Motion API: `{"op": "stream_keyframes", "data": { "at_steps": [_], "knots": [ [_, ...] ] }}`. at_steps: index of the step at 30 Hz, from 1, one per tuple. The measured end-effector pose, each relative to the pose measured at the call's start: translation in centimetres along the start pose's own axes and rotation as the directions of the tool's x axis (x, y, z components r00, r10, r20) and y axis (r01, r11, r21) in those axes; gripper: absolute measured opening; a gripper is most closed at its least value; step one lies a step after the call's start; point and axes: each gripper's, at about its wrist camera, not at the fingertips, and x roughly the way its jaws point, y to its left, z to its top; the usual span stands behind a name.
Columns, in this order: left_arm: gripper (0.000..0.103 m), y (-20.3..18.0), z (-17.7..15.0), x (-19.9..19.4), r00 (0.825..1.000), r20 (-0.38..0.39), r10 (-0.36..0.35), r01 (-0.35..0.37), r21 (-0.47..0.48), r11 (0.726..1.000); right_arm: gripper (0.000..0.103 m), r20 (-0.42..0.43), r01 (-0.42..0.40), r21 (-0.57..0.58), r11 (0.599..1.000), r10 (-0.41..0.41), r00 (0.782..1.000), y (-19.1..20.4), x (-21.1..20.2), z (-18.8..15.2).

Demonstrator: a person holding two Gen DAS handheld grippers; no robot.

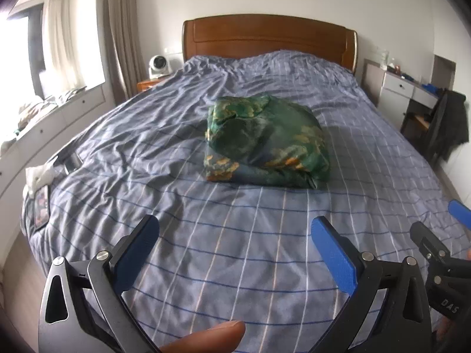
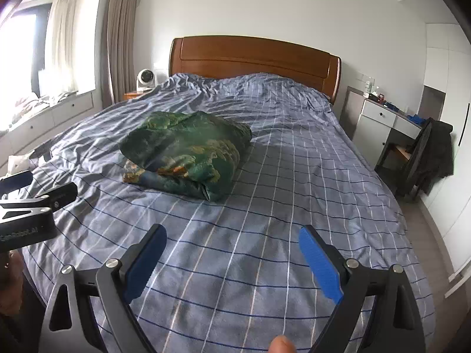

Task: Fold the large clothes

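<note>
Blue-padded fingers (image 1: 332, 253) frame the bottom of each wrist view, spread wide apart with nothing between them, hovering above the near end of the bed. Ahead of them, well apart, the green patterned garment (image 1: 265, 141) sits as a compact bundle near the middle of the blue checked duvet (image 1: 235, 250), already gathered into a rough, thick rectangle with gold-printed edges showing along its near side.

From the left gripper (image 1: 235, 241) the bundle lies straight ahead and slightly right; from the right gripper (image 2: 232, 250) it lies ahead and to the left (image 2: 188, 153). So it sits roughly between the two, on the far side of both, and neither looks clearly nearer. Its longer side seems to run across the bed, left to right, which would suit one gripper at each end.

Judging by its shape, the folding looks largely done, though the top layer bulges unevenly. Beyond it stand the wooden headboard (image 1: 268, 35) and, at far right, a white dresser (image 2: 379, 123).
</note>
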Motion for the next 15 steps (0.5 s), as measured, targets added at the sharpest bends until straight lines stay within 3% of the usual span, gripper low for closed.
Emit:
{"op": "stream_keyframes", "data": {
  "at_steps": [15],
  "knots": [
    [0.103,-0.3,-0.5,-1.2,0.999,-0.035,0.022,-0.021,0.045,0.999,0.093,-0.046,-0.04,-0.009,0.999,0.039,0.998,1.4,-1.0,0.4]
  ]
}}
